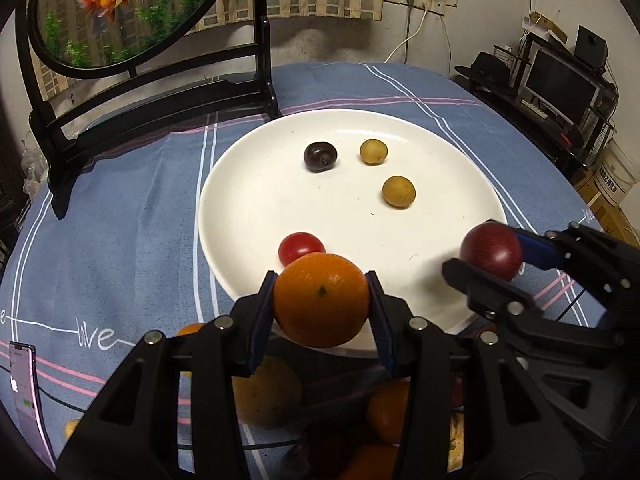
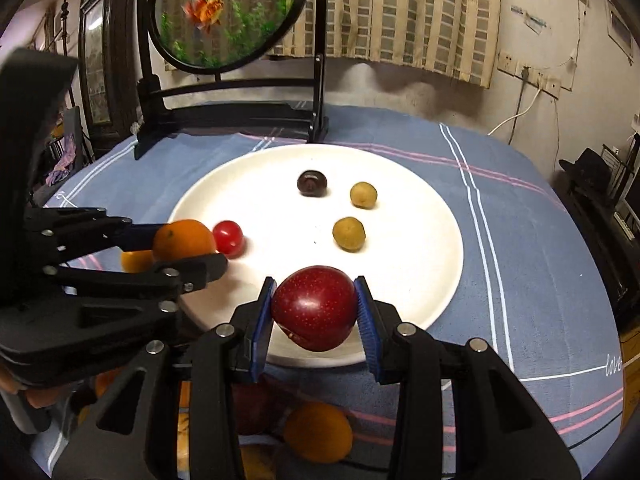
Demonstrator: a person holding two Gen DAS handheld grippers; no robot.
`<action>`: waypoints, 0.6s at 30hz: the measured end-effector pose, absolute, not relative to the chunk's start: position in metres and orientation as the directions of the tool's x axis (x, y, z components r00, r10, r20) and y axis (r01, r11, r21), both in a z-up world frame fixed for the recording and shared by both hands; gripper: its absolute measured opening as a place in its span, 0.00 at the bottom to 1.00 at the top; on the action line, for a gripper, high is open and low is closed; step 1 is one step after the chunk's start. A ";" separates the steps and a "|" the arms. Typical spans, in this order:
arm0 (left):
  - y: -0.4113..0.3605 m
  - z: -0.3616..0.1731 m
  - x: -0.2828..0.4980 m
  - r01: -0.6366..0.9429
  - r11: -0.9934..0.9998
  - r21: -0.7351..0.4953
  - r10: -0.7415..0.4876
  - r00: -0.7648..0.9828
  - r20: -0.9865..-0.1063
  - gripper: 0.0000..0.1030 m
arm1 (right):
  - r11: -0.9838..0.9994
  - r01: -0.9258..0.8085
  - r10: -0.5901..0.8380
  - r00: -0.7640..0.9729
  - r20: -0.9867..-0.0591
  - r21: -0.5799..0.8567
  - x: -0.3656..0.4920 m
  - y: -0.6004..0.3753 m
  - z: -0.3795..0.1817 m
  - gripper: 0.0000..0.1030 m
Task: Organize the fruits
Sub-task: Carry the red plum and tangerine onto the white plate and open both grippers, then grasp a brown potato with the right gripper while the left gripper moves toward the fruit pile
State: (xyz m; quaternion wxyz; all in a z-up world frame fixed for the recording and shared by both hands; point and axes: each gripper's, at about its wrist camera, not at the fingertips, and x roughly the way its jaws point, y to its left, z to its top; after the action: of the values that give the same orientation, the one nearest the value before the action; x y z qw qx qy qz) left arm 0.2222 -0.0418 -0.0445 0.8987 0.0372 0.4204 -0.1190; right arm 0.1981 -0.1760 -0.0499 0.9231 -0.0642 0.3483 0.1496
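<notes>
Bench covered in a blue-grey cloth with white and pink stripes and the word "love" in white script. White plate sits near the middle of it.

On the plate: a dark plum-coloured fruit, two small yellow-green fruits well apart from each other, and a cherry tomato near the front rim.

Left gripper: fingers clamped on an orange, held over the plate's near rim, just in front of the cherry tomato. Whether orange and tomato touch cannot be told.

Right gripper: fingers clamped on a red apple, held above the plate's front edge. In the left wrist view it comes in from the right side, the apple over the plate's right rim.

Below both grippers, dim and partly hidden: more orange and red fruit lying on the cloth at the bench's near edge.

Back of the bench: a round glass panel with painted goldfish and green weed, in a black stand.

Room: pale wall, checked curtain behind, wall socket with a white cable. Off to the right, a dark shelf unit with a monitor and a black hat. A phone lies at the left front edge of the cloth, screen lit.
</notes>
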 end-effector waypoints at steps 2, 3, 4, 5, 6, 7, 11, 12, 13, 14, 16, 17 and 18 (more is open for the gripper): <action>-0.042 -0.045 0.222 0.243 0.969 -0.031 -0.180 0.620 -0.763 0.44 | 0.946 -0.324 0.226 0.699 -0.678 -0.020 0.200 -0.176 -0.054 0.44; -0.043 -0.045 0.221 0.243 0.970 -0.023 -0.175 0.623 -0.762 0.45 | 0.947 -0.320 0.218 0.700 -0.680 -0.027 0.200 -0.177 -0.055 0.49; -0.043 -0.046 0.221 0.244 0.969 -0.024 -0.175 0.620 -0.764 0.49 | 0.952 -0.302 0.192 0.717 -0.670 -0.051 0.198 -0.179 -0.054 0.57; -0.042 -0.046 0.221 0.242 0.970 -0.033 -0.179 0.613 -0.769 0.57 | 0.955 -0.285 0.168 0.743 -0.648 -0.080 0.195 -0.182 -0.051 0.58; -0.041 -0.046 0.220 0.244 0.969 -0.040 -0.187 0.614 -0.767 0.59 | 0.955 -0.287 0.173 0.748 -0.641 -0.078 0.193 -0.184 -0.049 0.58; -0.041 -0.045 0.219 0.247 0.968 -0.047 -0.195 0.617 -0.762 0.64 | 0.953 -0.297 0.189 0.742 -0.643 -0.061 0.192 -0.186 -0.047 0.58; -0.040 -0.038 0.212 0.248 0.968 -0.043 -0.197 0.637 -0.745 0.76 | 0.953 -0.301 0.221 0.745 -0.629 -0.022 0.183 -0.193 -0.036 0.58; -0.040 -0.037 0.210 0.252 0.966 -0.052 -0.207 0.638 -0.742 0.76 | 0.952 -0.307 0.236 0.739 -0.631 -0.004 0.181 -0.194 -0.033 0.58; -0.039 -0.035 0.208 0.262 0.963 -0.066 -0.224 0.636 -0.738 0.76 | 0.950 -0.312 0.249 0.732 -0.634 0.012 0.179 -0.195 -0.032 0.59; -0.040 -0.034 0.206 0.269 0.961 -0.069 -0.232 0.637 -0.735 0.76 | 0.947 -0.320 0.264 0.722 -0.640 0.031 0.176 -0.196 -0.030 0.59; -0.042 -0.031 0.200 0.280 0.958 -0.064 -0.240 0.657 -0.715 0.76 | 0.944 -0.325 0.280 0.713 -0.643 0.050 0.170 -0.200 -0.028 0.59; -0.042 -0.028 0.196 0.278 0.958 -0.063 -0.241 0.675 -0.697 0.76 | 0.943 -0.329 0.287 0.708 -0.645 0.059 0.166 -0.203 -0.027 0.59; -0.042 -0.025 0.192 0.272 0.961 -0.056 -0.237 0.696 -0.678 0.76 | 0.941 -0.331 0.294 0.704 -0.646 0.068 0.163 -0.205 -0.026 0.61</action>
State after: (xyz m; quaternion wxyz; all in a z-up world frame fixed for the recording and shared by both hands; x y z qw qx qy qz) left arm 0.1915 -0.0425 -0.0251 0.9206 0.0243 0.3645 -0.1382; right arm 0.1630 -0.2053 -0.0258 0.9227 -0.0264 0.3453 0.1693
